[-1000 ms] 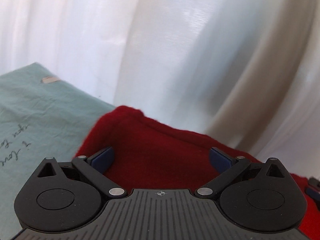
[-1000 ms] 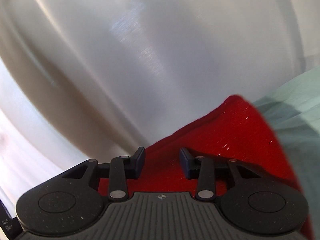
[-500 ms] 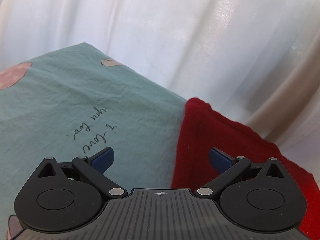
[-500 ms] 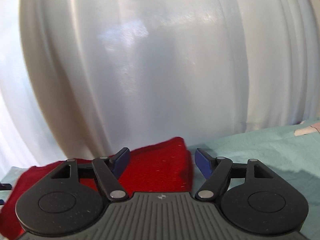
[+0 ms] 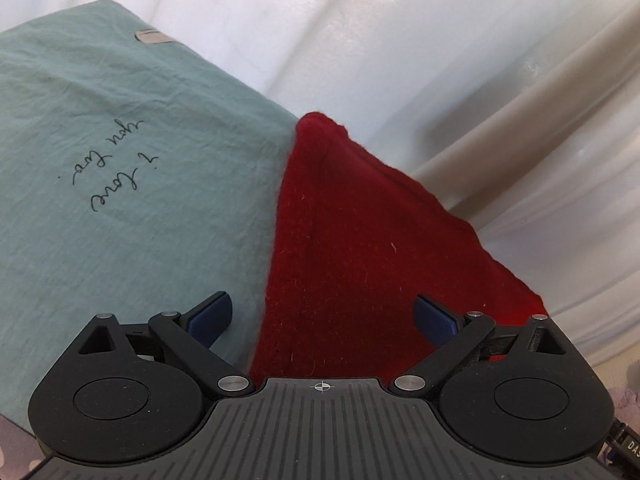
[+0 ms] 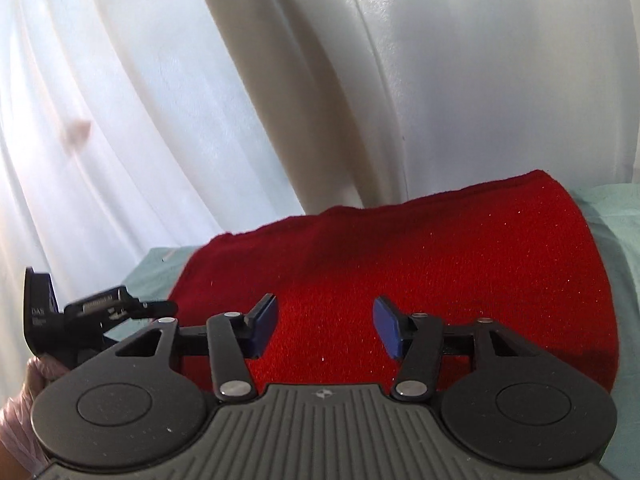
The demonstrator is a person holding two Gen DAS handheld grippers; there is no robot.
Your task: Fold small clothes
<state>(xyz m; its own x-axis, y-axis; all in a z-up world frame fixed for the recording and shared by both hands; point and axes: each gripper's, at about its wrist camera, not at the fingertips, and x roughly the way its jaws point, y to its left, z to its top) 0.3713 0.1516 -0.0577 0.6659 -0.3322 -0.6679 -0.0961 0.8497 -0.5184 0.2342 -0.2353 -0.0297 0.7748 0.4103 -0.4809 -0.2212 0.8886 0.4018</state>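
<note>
A folded red knit garment (image 5: 360,248) lies flat on a teal cloth-covered surface (image 5: 120,184) with handwritten script on it. It also shows in the right wrist view (image 6: 440,264), wide and smooth. My left gripper (image 5: 322,316) is open and empty, hovering over the garment's left edge. My right gripper (image 6: 324,324) is open and empty, just above the garment's near side. The left gripper's body (image 6: 80,312) shows at the left in the right wrist view.
White curtains (image 5: 400,60) hang close behind the surface's far edge, and show in the right wrist view (image 6: 240,100). A small tan label (image 5: 154,36) sits on the teal cloth near its far corner. A gloved hand (image 6: 20,400) shows at lower left.
My right gripper opened wider and both grippers drew back and turned. The red garment now lies free on the teal cloth, more of it in view.
</note>
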